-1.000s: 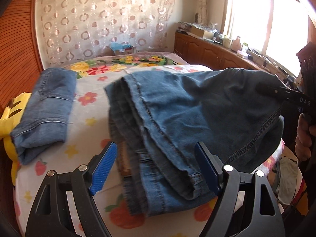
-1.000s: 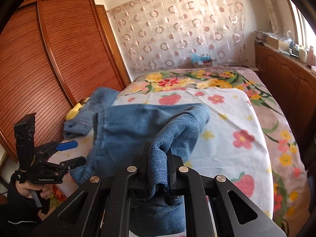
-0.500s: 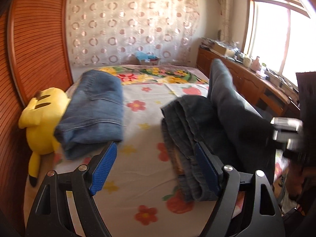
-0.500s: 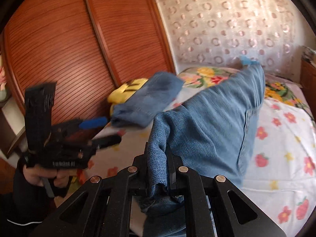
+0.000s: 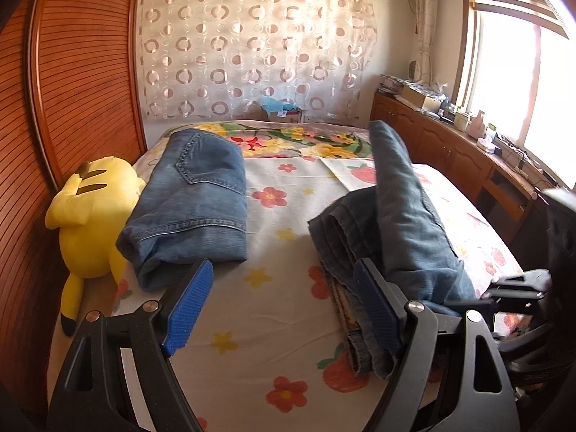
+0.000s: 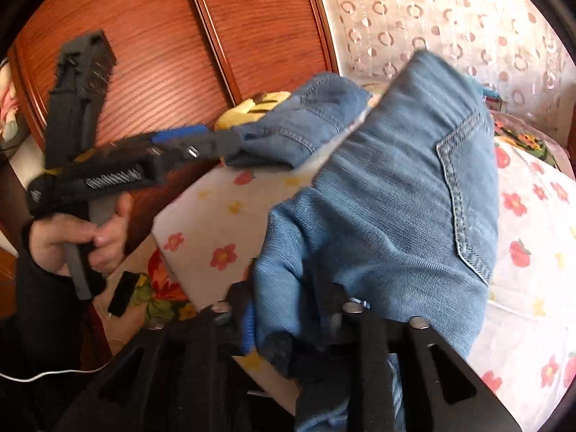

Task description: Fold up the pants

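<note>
Over at the far left we see the yellow plush toy (image 5: 91, 223) lying against the wooden wardrobe (image 5: 72, 108), and just beside it a folded pair of jeans (image 5: 194, 205) resting on the flowered bed (image 5: 273, 302). Our left gripper (image 5: 280, 306) hovers over the bare sheet with its blue fingers (image 5: 187, 306) spread wide, nothing between them. Moving right, the pants (image 5: 399, 223) we're folding sit bunched on the bed's right side, one part rising in a ridge. From the other camera, our right gripper (image 6: 291, 320) has its fingers opening, denim of the pants (image 6: 396, 194) between them, the back pocket facing up. Far right, cabinets (image 5: 450, 151) line the window wall.
</note>
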Action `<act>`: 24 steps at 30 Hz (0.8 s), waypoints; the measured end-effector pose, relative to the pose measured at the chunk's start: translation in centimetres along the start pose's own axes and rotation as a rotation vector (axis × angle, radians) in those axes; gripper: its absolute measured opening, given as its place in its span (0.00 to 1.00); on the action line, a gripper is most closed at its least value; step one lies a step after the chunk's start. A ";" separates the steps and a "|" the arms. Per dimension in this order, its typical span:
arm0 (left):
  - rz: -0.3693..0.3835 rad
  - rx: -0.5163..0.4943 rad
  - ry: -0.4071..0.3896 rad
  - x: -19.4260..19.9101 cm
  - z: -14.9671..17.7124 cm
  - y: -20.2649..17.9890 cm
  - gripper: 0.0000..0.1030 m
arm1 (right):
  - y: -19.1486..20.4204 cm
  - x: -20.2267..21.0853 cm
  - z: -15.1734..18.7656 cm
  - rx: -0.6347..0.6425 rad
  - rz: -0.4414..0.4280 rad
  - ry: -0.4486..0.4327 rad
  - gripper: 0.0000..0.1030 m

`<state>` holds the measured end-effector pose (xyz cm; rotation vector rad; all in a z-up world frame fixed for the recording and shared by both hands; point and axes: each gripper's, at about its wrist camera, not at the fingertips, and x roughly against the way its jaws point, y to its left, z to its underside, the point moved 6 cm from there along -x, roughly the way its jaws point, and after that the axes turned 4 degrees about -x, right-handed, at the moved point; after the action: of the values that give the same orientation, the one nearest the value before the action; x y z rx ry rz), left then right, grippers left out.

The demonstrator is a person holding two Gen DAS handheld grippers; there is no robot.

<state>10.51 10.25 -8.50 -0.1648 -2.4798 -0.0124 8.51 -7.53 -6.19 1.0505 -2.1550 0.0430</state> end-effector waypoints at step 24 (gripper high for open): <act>0.058 -0.091 0.120 -4.4 2.3 -5.1 0.79 | -14.0 -4.2 -11.2 -0.071 0.308 -0.108 0.42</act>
<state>11.97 4.83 -12.89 -0.2675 -2.3553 -0.1077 26.58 -10.43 -4.36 0.6872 -2.3819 0.0544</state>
